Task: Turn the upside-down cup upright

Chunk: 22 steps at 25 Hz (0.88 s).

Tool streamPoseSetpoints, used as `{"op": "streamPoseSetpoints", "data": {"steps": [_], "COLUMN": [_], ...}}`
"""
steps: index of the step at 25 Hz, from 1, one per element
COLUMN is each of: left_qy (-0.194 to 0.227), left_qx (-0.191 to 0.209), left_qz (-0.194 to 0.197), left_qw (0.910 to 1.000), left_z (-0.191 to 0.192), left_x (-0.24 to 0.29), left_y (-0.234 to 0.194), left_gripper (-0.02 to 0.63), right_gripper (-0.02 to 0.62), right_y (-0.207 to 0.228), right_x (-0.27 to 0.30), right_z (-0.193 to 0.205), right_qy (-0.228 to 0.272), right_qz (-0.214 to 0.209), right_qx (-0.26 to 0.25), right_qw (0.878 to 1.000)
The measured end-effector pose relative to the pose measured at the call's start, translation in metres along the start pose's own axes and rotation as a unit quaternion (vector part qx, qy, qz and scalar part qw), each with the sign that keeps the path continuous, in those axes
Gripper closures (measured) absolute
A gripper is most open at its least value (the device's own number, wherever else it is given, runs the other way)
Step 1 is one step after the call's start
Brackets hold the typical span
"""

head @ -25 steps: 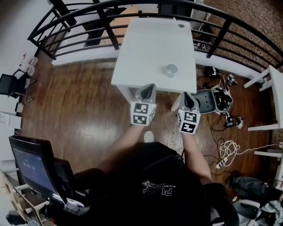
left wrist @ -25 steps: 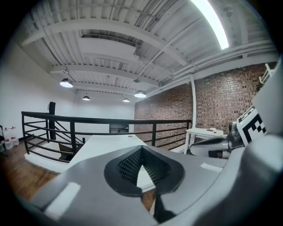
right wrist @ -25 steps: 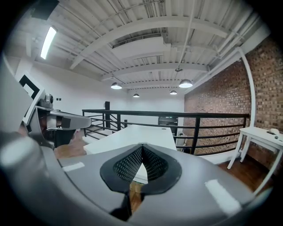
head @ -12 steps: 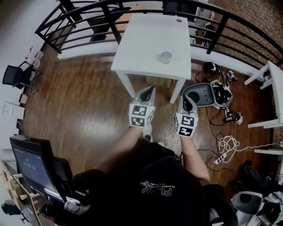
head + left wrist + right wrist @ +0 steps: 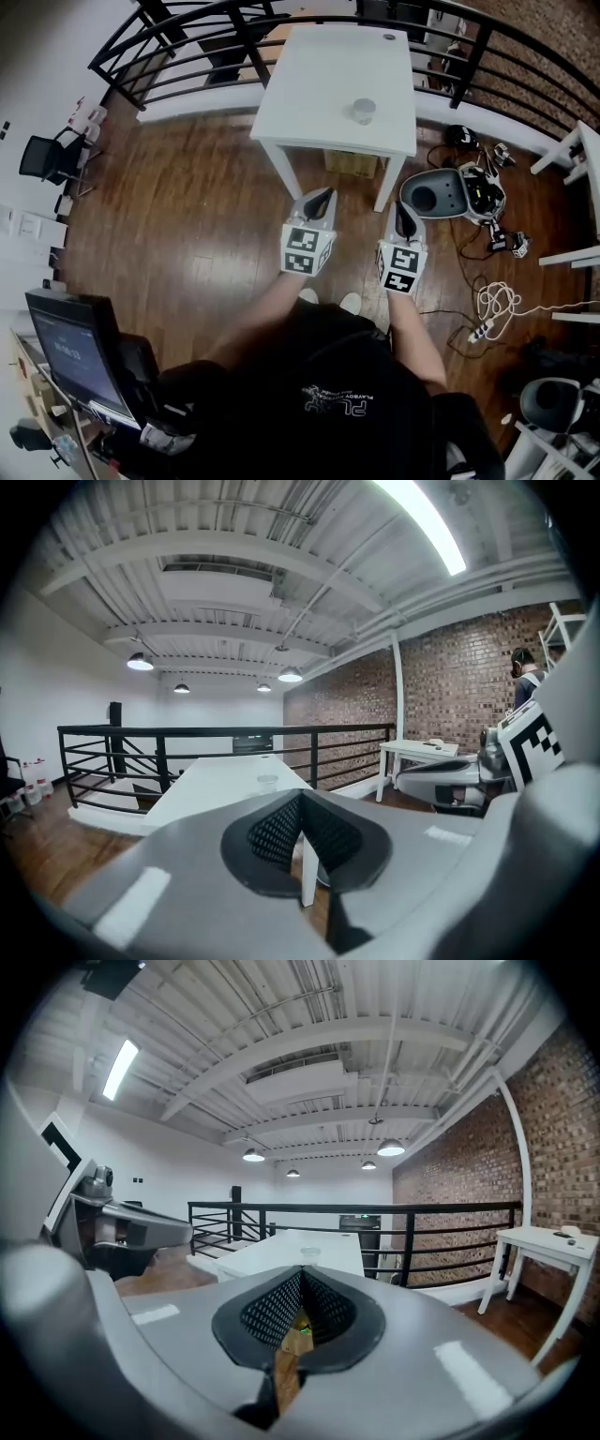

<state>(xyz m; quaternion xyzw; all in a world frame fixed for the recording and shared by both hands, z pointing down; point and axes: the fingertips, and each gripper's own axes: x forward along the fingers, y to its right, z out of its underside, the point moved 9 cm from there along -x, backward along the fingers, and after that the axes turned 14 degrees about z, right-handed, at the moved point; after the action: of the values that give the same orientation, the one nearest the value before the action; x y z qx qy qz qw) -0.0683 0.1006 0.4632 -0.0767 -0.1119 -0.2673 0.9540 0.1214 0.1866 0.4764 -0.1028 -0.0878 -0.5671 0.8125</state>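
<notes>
the clear cup (image 5: 364,111) stands on the white table (image 5: 309,103), set in from its near right corner and closer to the right edge than the left. it is too small and too see-through to tell whether its mouth faces up or down, and nothing shows inside it. it is the only container on the table; a small round thing (image 5: 387,37) lies near the far right corner. a brown box (image 5: 349,164) sits on the wood floor under the near edge, its contents hidden. the left gripper (image 5: 323,193) and the right gripper (image 5: 404,207) hang over the floor, well short of the table, both with jaws pressed together and pinching nothing. the likely trouble is in the approach: closed jaws arriving at so light a cup would probably shove it toward the right edge or tip it, so they need to spread first. a hard pinch could also buckle the thin wall, or the cup could slip mid-turn.
</notes>
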Motion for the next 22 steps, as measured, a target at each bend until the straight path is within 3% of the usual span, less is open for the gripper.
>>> {"op": "streamPoseSetpoints", "data": {"steps": [10,17,22], "left_qy": [0.006,0.002,0.007], "left_qx": [-0.001,-0.014,-0.012], "left_qz": [0.024,0.032,0.039], "left_qw": [0.9997,0.9994,0.9992], "left_z": [0.008,0.019,0.019], "left_x": [-0.018,-0.033,-0.034], "left_y": [-0.008,-0.024,-0.029], "left_gripper": [0.607,0.607,0.607], "right_gripper": [0.583,0.584,0.584], "right_y": [-0.030,-0.061,-0.064], "right_x": [-0.019,-0.031,-0.032], "right_z": [0.003,-0.002,-0.005], "right_qy": [0.003,0.019,0.028], "right_qz": [0.000,0.018,0.023], "right_qx": [-0.015,-0.061,-0.058], "right_qw": [1.000,0.998,0.998]}}
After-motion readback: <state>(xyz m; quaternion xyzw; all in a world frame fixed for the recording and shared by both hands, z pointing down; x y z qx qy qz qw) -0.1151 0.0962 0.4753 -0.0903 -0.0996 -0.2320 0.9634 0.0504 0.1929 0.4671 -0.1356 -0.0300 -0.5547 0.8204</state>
